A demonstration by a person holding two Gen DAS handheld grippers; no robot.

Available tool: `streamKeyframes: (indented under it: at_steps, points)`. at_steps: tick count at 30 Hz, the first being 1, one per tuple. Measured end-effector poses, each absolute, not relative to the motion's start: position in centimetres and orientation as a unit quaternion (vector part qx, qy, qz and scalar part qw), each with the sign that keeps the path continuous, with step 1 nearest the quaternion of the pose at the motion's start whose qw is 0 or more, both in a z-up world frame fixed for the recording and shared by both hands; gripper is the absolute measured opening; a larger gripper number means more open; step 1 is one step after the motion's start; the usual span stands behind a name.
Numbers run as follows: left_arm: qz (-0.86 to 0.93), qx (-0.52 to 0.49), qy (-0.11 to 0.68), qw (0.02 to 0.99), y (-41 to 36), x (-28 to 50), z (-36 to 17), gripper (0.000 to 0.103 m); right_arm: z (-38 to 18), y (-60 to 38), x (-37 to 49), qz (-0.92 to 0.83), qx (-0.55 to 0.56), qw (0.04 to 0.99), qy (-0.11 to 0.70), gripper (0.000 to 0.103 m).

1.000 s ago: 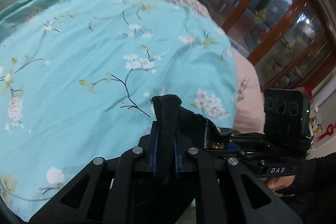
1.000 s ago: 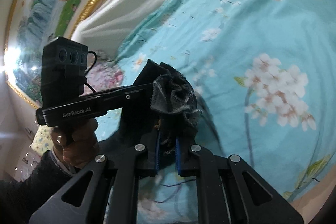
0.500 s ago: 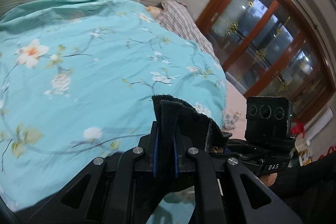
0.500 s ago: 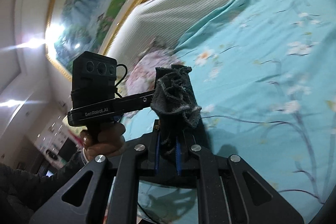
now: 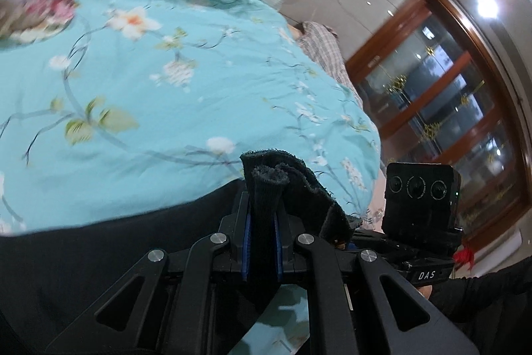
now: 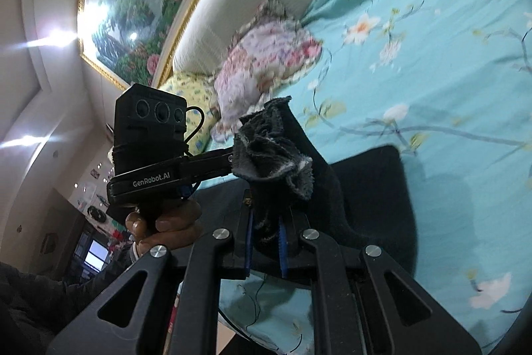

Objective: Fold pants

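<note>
— Far along? Mid-fold, by the look: pants (image 5: 99, 242) lifted at one end, dark cloth draped across the near edge of the teal flowered bedspread (image 5: 166, 95), nothing laid flat or squared yet

— Left gripper (image 5: 262, 242)? Nearly shut, clamped on a bunched hem poking up between the blue pads

— Right gripper (image 6: 266, 242)? Same: almost closed, pinching a frayed wad of the pants (image 6: 372, 188); rest trailing onto the bedspread (image 6: 432, 72) toward the near edge

— Left to do? Probably carry over, lay down, smooth
</note>
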State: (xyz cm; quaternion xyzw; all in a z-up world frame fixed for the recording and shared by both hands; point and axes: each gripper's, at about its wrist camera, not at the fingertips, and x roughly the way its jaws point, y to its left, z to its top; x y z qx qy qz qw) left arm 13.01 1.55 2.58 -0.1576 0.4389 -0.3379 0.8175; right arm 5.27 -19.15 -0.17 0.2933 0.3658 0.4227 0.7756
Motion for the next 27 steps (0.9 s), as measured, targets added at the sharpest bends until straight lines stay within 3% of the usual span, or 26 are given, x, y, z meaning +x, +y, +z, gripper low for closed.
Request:
streamKeyframes:
  at_steps: [15,27]
  points:
    - [-0.275,-0.19,0.458,0.823,5.6,11.4,-1.4,0.012,-2.7,-15.3,5.5,0.42,0.245,0.772,0.409,0.017]
    - [-0.218,-0.22,0.464,0.83,9.2,9.2,-2.4,0.012,-2.6,-13.1,4.7,0.434,0.207,0.77,0.419,0.044]
